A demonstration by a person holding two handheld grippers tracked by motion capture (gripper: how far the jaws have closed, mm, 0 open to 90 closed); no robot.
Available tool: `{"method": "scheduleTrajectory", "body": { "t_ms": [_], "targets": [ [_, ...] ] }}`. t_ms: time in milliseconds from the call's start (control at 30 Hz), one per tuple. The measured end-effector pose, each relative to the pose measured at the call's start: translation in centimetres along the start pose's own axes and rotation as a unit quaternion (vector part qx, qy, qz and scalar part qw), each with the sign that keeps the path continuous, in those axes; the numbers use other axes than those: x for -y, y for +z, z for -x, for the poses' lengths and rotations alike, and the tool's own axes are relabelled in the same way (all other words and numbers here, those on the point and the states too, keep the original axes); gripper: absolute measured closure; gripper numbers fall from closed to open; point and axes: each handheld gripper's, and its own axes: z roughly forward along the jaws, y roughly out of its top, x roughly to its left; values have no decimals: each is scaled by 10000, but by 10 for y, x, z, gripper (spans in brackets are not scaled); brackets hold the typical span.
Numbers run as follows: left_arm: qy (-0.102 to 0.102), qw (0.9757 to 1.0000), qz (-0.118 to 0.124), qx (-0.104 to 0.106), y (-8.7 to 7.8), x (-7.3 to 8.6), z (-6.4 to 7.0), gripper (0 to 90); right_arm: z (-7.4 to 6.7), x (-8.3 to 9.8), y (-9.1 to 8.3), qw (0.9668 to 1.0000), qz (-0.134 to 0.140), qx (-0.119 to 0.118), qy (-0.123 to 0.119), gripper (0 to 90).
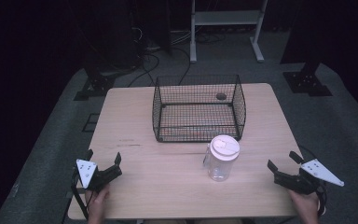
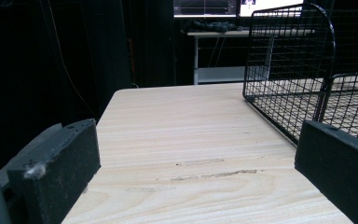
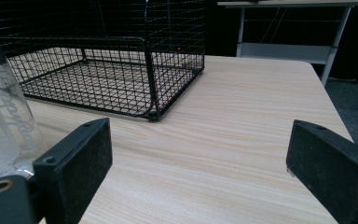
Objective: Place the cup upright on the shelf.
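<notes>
A dark room all round, grey floor, cables trailing at the back, and a white metal frame stand point(image 1: 226, 28) beyond the far edge. Centre stage is the pale wooden surface point(image 1: 135, 121) with its light grain.

Toward the far side of it sits a black wire mesh basket point(image 1: 198, 108), open at the top, its floor showing a dark round spot near the back right corner. Just in front of the basket's near right corner stands a clear plastic jar with a white lid point(image 1: 222, 157), upright, close to the basket's front wall but apart from it. In the right gripper view the same jar point(image 3: 2, 121) rises at the left edge with pale lettering on its side, just beside the left-hand finger, and the basket point(image 3: 121, 70) spreads behind it.

Down at the near left corner, the left gripper point(image 1: 105, 161) hovers low over the surface, fingers spread wide with bare wood between them; its own view shows the basket point(image 2: 298, 74) ahead to the right. At the near right edge, the right gripper point(image 1: 283, 161) points in toward the jar, fingers likewise well apart, gripping nothing. Both grippers are well apart from the jar, which stands between them, nearer the right one.
</notes>
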Motion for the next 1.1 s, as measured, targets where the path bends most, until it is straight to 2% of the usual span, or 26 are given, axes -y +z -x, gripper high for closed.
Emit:
{"method": "scheduleTrajectory", "body": {
  "t_ms": [200, 367, 767, 967, 1100],
  "targets": [
    [-16, 10000, 9, 3, 0, 0, 0, 0, -1, -1, -1, 10000, -7, -42, 10, 61],
    [15, 10000, 7, 10, 0, 0, 0, 0, -4, -4, -2, 9998, 22, -171, 102, 60],
    [45, 10000, 23, 24, -1, 0, 1, 0, -18, -15, -4, 9989, -63, -461, -66, 25],
    [53, 10000, 16, 11, -1, 0, 1, 0, -23, -20, -5, 9980, -75, -617, -73, 22],
    [51, 10000, 11, 7, -1, 0, 1, 0, -29, -26, -7, 9973, -67, -702, -213, 19]
  ]
}}
